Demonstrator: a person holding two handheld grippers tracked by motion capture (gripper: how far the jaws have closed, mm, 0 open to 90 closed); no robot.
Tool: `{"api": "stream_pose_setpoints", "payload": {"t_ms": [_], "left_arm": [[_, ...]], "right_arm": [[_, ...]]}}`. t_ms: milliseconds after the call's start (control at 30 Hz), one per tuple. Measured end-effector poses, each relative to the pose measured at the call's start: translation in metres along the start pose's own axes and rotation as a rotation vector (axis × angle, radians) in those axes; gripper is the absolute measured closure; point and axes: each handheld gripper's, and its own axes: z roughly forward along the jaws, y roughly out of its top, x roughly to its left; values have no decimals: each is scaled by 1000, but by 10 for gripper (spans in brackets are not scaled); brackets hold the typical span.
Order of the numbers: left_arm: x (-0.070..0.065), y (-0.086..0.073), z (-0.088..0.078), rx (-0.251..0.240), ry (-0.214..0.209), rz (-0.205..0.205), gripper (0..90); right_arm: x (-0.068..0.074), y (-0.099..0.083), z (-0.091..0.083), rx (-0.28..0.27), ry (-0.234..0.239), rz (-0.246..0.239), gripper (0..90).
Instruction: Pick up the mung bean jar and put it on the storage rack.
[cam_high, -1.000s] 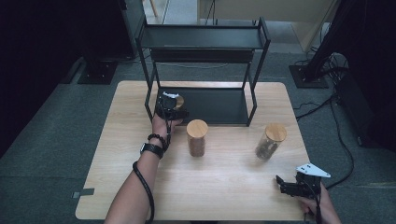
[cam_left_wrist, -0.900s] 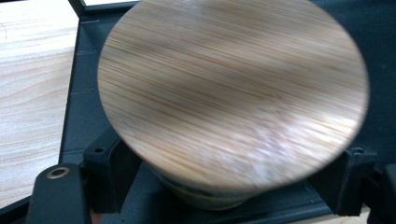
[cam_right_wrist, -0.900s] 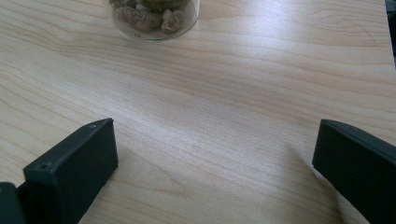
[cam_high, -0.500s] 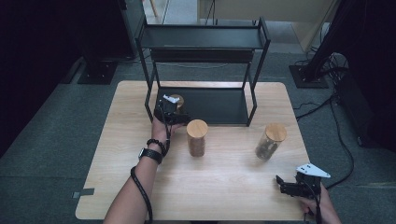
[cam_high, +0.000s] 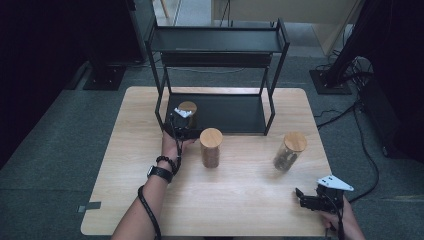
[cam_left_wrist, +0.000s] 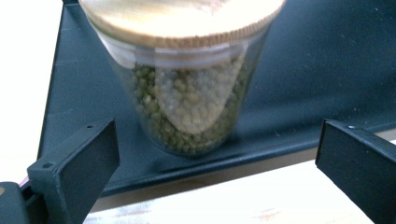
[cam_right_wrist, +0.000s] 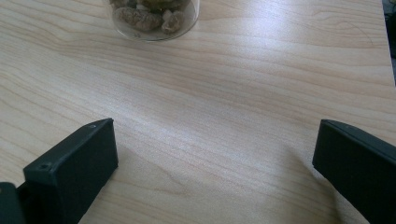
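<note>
**Inspector:** State the position of your left tongs at the moment of record.

**Operator:** My left tongs (cam_high: 181, 121) stood at the front left corner of the black rack (cam_high: 272, 75), low over its bottom shelf (cam_left_wrist: 322, 70). Their jaws had just been opening and stood wide. The jar of green beans (cam_left_wrist: 187, 88) was between and ahead of them, with a clear gap on each side; neither jaw pressed on it.

**Inspector:** Where was that jar?

**Operator:** Upright on the bottom shelf of the rack, near its front left corner, wooden lid on. In the high view the jar (cam_high: 188, 111) sat just behind my left tongs.

**Inspector:** And the right tongs?

**Operator:** My right tongs (cam_high: 306, 200) were near the front right corner of the counter (cam_high: 125, 165), held low over the wood. Their jaws also stood wide, nothing between them but bare counter (cam_right_wrist: 224, 130).

**Inspector:** Other items noted?

**Operator:** Two further jars with wooden lids stood on the counter in front of the rack. One, with brown contents (cam_high: 210, 148), was just to the right of my left hand (cam_high: 172, 145). The other, clear glass with dark lumpy pieces (cam_high: 289, 151), stood toward the right side, well apart from the first; its base (cam_right_wrist: 154, 16) lay ahead of my right tongs.

**Inspector:** The rack's top shelf?

**Operator:** I could not tell its contents from that angle.
</note>
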Motion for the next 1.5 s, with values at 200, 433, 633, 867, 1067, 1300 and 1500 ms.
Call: {"api": "stream_pose_setpoints", "payload": {"t_ms": [200, 433, 633, 867, 1067, 1300, 1500], "left_arm": [[3, -10, -1, -14, -3, -27, 0], [8, -20, -2, -19, -16, -48, 0], [9, -29, -4, -5, -21, -42, 0], [12, -37, -6, -8, -19, -54, 0], [14, -42, -7, -11, -26, -62, 0], [17, -46, -11, -27, 31, -31, 12], [16, -47, -12, -25, 9, -4, 21]], "right_arm": [[0, 0, 0, -1, 0, -1, 0], [0, 0, 0, -1, -2, -2, 0], [0, 0, 0, -1, -2, -5, 0], [1, 0, 0, -3, -5, -8, 0], [1, 0, 0, -3, -6, -8, 0], [1, 0, -1, -3, -7, -7, 0], [1, 0, -1, -4, -10, -7, 0]]}}
